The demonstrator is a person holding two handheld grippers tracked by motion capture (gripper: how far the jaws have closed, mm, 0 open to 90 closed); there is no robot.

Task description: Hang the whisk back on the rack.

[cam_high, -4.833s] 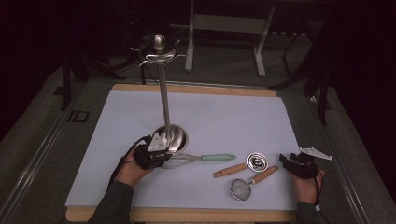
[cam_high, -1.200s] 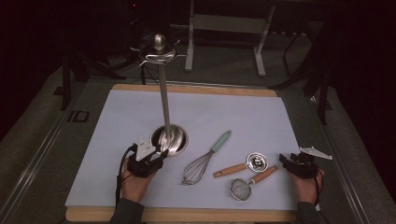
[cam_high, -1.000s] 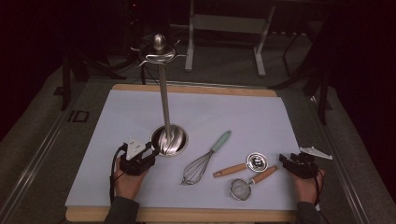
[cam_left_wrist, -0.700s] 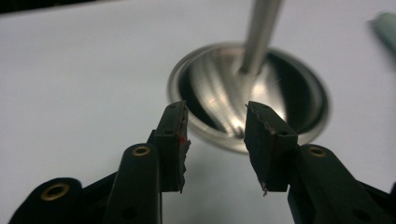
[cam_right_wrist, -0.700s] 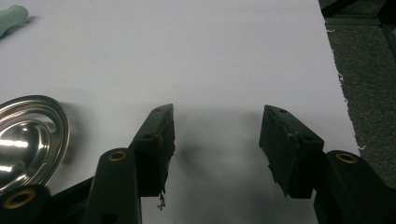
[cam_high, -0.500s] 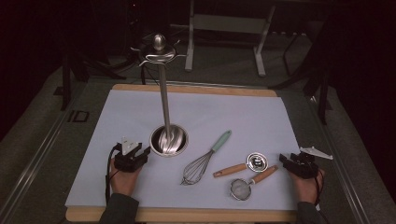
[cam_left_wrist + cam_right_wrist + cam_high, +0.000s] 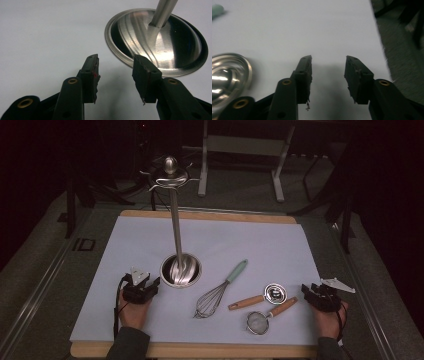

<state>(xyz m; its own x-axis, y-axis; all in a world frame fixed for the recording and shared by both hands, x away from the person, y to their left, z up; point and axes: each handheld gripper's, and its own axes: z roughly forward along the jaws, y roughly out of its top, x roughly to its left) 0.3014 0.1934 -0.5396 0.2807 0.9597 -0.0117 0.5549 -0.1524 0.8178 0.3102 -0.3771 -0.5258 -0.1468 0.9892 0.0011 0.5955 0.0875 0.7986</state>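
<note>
One steel stand point(image 7: 180, 269), one whisk point(image 7: 218, 290) and two wooden-handled strainers point(image 7: 264, 294) lay on the white sheet point(image 7: 250, 240). The left gripper point(image 7: 142, 290) rested low on the sheet, jaws apart and empty, the stand's round base point(image 7: 160, 42) just ahead to its right. The right gripper point(image 7: 320, 296) sat at the sheet's right edge, jaws likewise spread, strainers to its left. No writing was legible.

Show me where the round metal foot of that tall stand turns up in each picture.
High view: the stand's base sits left of centre on the white sheet, just right of the left gripper.
Left gripper view: upper right, just beyond the open jaws.
Right gripper view: the shiny rim at the left edge looks more like the small wooden-handled cup, not the base.
Shared landmark: the white sheet.
</note>
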